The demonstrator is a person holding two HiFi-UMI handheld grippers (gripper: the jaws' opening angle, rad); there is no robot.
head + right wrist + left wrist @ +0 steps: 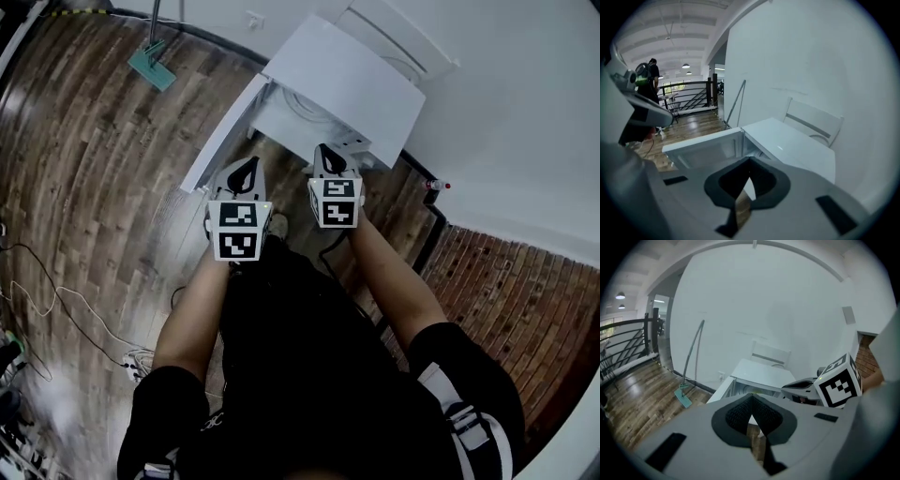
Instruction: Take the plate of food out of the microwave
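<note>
Before the open microwave (347, 75), left gripper (246, 173) and right gripper (328, 159) tilt downward, fingers (736, 417) apparently closed.

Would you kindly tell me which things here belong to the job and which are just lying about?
Job: microwave, its open door, left tongs, right tongs, both shut and empty.
Lying about: mop, floor cables, red-capped bottle.

Beyond the fingers (328, 161) stands a plain white wall (506, 103) with a white chair (398, 37) against it. Left of the fingers, a mop (150, 64) with a teal head leans on that wall. A wood-plank floor (84, 169) lies below them, with loose cables (56, 309) at its left edge. Brickwork (525, 291) shows to their right. Far left are a black railing (623, 341) and lit ceiling lamps (620, 296).
</note>
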